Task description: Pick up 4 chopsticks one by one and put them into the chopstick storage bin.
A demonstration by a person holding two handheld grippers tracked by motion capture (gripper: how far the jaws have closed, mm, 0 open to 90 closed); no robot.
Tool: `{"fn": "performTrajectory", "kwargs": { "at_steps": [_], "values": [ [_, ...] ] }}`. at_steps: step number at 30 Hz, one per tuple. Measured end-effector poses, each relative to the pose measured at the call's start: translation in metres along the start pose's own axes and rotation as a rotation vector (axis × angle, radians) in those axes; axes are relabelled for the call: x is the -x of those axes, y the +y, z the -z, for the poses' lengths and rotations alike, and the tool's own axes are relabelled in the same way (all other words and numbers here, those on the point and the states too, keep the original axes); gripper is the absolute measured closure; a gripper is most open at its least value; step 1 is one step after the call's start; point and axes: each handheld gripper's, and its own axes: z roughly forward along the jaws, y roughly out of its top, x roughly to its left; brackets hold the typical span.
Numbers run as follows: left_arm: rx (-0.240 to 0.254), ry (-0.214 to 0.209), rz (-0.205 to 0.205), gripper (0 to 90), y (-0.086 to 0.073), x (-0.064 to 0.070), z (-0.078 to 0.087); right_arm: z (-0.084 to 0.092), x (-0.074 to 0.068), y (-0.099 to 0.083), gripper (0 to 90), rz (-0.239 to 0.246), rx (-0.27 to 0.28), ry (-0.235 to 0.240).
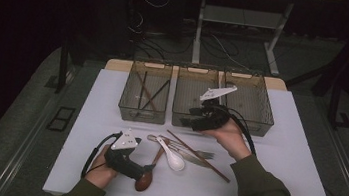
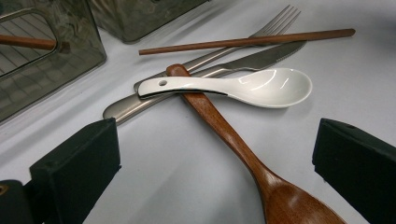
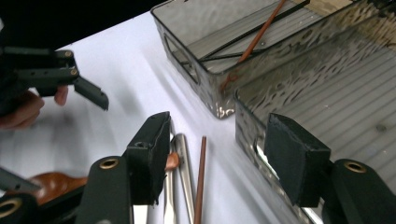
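Currently left tongs (image 2: 215,172) released, empty, resting low on the desk (image 1: 283,141) beside the wooden spoon (image 2: 243,154). Spoon lies between the jaws: bowl nearest the tongs, handle running away under the white ceramic spoon (image 2: 243,87). Right tongs (image 3: 219,158) also released, empty, by the middle bin (image 1: 180,114), well apart. Left hand (image 1: 103,172) is nearer.

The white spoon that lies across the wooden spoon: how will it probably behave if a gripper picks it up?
The white spoon looks glazed and glossy, so it may slip between pads. It seems ceramic: stiff, probably fragile if dropped. It rests across the wooden spoon, so lifting one end could make it rock or slide.
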Motion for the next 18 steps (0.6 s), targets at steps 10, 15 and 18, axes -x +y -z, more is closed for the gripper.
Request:
{"fn": "performTrajectory", "kwargs": {
  "at_steps": [10, 15, 18],
  "values": [
    [-0.008, 0.004, -0.008, 0.0, 0.000, -0.001, 0.000, 0.020, -0.005, -0.026, 41.6, 0.009, -0.002, 0.012],
    [-0.008, 0.005, -0.002, 0.0, -0.001, -0.001, 0.000, 0.031, -0.006, -0.039, 41.9, 0.017, -0.009, 0.013],
    [-0.008, 0.006, -0.005, 0.0, 0.000, -0.001, 0.000, 0.037, -0.007, -0.048, 43.1, 0.021, -0.014, 0.014]
  ]
}}
